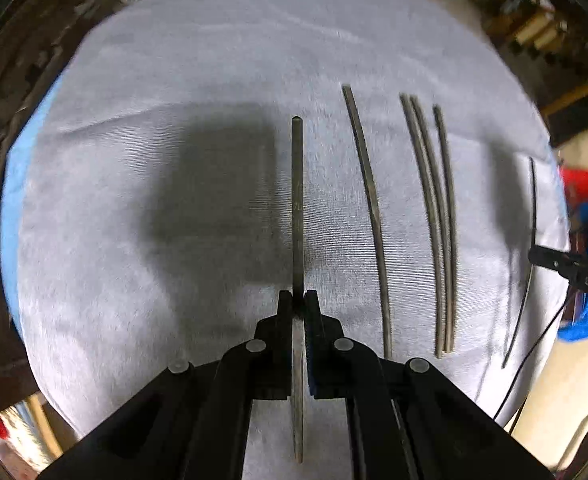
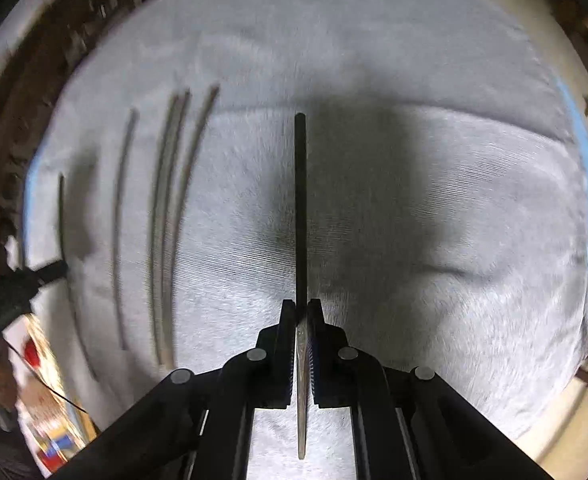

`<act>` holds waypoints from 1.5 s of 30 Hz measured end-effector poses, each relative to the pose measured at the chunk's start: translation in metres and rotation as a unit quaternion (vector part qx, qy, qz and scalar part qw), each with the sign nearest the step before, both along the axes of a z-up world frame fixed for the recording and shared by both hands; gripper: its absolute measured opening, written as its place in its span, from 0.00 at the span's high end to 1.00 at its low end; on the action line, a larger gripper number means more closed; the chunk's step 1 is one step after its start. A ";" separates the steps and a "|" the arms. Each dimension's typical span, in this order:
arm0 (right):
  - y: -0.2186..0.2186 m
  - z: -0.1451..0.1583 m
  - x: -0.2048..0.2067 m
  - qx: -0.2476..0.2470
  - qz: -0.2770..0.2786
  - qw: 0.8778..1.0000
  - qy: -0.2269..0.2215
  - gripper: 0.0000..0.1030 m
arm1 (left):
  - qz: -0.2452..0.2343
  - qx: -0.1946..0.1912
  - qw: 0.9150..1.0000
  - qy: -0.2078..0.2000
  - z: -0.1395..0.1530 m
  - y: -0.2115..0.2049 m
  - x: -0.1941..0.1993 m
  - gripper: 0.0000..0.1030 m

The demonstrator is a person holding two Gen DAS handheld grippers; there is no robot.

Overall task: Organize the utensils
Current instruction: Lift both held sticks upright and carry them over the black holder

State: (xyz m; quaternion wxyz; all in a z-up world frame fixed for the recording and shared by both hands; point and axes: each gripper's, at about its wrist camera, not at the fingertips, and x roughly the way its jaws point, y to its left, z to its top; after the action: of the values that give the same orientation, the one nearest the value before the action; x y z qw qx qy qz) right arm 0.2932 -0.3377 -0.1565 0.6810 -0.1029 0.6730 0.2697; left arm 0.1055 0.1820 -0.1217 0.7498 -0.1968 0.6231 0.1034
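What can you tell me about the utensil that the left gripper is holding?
The utensil is a thin, straight, dull grey piece that looks like metal, seen edge-on. The left gripper is shut on it, its fingers pressing both sides. One rounded end points forward above the grey cloth; the other end runs back between the fingers. Its type is unclear.

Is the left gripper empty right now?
No: in the left wrist view the left gripper has its fingers shut on a thin dark utensil above the grey cloth.
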 end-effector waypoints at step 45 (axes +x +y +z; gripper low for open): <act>-0.121 0.136 -0.123 0.293 -0.114 0.933 -0.177 0.94 | 0.100 0.089 0.956 -0.262 0.150 -0.059 -0.114 0.95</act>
State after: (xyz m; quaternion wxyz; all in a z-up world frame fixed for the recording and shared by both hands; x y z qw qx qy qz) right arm 0.1706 -0.4585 -0.0202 0.8151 0.1328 0.4401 0.3525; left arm -0.0086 0.1227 0.0283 0.8872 -0.2105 0.3702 0.1777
